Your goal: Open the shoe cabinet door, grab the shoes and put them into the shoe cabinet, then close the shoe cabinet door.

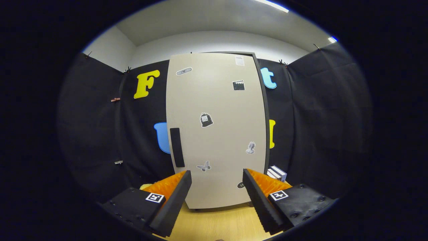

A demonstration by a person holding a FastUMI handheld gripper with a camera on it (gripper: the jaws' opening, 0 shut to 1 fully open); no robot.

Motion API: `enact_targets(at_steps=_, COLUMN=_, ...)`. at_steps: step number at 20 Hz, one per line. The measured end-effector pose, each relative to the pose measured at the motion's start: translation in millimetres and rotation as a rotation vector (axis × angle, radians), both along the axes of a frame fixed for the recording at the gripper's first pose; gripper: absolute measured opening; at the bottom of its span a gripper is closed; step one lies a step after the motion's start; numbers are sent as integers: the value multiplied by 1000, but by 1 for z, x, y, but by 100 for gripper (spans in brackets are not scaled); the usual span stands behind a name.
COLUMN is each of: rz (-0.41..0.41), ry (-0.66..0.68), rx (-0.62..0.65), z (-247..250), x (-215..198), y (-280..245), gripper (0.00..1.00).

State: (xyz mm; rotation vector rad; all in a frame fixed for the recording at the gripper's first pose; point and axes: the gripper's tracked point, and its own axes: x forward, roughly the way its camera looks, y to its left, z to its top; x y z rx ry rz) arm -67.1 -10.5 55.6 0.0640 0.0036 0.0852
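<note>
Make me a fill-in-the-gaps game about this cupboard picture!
1. The shoe cabinet door is ___.
2. The tongs are ___, holding nothing.
3. The dark handle is on the door's ___ side.
4. The stickers are stuck on the ___.

Missing words: closed; open; left; door

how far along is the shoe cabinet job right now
Nothing looks done: the tall beige shoe cabinet door with stickers is shut, its black vertical handle untouched. In hand: the tongs are open, holding nothing, just short of the door. Left: opening it, putting the shoes in, closing.
</note>
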Motion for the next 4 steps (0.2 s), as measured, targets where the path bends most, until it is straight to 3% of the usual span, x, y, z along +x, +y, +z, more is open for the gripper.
enact_targets(at_steps=4, rz=-10, ry=11, rx=10, z=0, x=-4, y=8, gripper=98)
